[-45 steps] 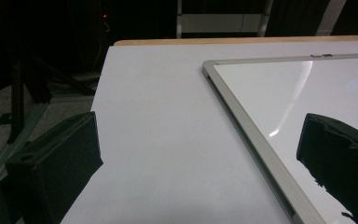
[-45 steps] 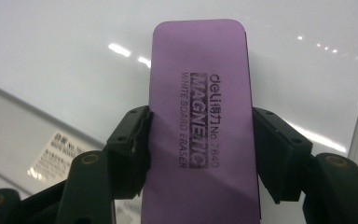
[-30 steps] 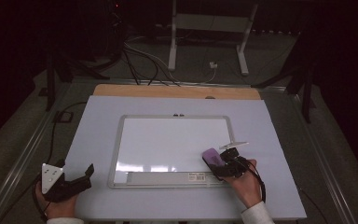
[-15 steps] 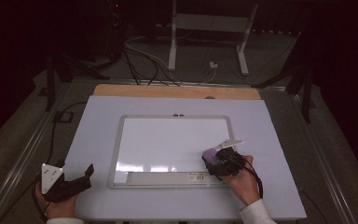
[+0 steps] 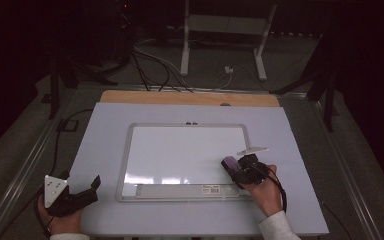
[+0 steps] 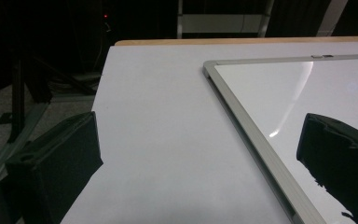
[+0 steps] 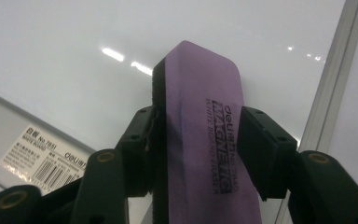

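A purple magnetic whiteboard eraser (image 7: 200,116) stands on edge on the whiteboard (image 5: 180,150), near its lower right corner. My right gripper (image 7: 196,126) has just been closing its jaws, and both pads now press on the eraser's sides. From above, the eraser (image 5: 229,163) pokes out ahead of the right gripper (image 5: 237,170), with a hand behind it. My left gripper (image 5: 92,187) rests at the table's front left, open with nothing between its fingers. In the left gripper view its jaws (image 6: 200,149) stand wide apart over the white table top, beside the whiteboard (image 6: 307,88) frame.
The whiteboard has a metal frame (image 5: 122,165) and a tray strip with a barcode label (image 7: 46,156) along its near edge. The white table top (image 5: 105,130) ends in a wooden strip (image 5: 180,97) at the back. Cables and stand legs (image 5: 185,45) lie on the dark floor beyond.
The right gripper's jaws have drawn in onto the eraser. Both hands have stayed nearly where they were.
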A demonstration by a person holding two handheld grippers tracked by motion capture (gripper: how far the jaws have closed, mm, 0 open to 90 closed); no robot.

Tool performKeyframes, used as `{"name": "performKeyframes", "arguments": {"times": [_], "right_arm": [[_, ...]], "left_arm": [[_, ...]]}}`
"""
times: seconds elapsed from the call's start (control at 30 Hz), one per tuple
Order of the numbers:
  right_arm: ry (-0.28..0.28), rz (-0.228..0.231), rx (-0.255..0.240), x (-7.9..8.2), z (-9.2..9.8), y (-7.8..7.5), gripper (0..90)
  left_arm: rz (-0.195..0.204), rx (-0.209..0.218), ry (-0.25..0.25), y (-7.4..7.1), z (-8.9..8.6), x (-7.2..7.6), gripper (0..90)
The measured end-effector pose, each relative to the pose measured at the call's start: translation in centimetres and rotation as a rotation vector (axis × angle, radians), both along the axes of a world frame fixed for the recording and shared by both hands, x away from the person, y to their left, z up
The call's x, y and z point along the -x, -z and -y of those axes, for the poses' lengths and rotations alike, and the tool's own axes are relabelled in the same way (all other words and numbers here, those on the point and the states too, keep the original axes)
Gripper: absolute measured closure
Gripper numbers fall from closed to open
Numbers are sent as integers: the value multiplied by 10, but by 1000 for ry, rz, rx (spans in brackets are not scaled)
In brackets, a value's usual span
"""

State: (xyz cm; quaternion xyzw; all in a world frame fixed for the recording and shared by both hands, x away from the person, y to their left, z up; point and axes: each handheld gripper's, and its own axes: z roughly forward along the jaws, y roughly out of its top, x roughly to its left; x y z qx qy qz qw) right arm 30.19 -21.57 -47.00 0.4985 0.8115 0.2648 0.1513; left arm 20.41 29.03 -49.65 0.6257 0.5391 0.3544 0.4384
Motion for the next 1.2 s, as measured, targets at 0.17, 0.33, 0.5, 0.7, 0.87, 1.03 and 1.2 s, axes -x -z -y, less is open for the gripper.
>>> {"name": "performKeyframes", "arguments": {"times": [0.17,0.33,0.5,0.7,0.87,1.03,1.2], "right_arm": [[22,19,-55,-1,10,-4,584],[57,30,-83,-1,20,-9,634],[67,38,-81,0,26,-11,644],[78,32,-86,4,27,-12,638],[58,69,-62,4,24,-13,581],[39,92,-26,-3,17,-13,567],[75,57,-17,-9,16,-10,614]], "left_arm": [[-1,1,1,0,0,0,4],[-2,0,0,0,0,0,4],[-2,-2,-1,0,1,-1,4],[-3,-3,0,1,1,-1,4],[-3,-4,-1,0,1,-1,4],[-3,-1,-2,0,1,0,4],[-3,-1,-1,1,1,-1,4]]}}
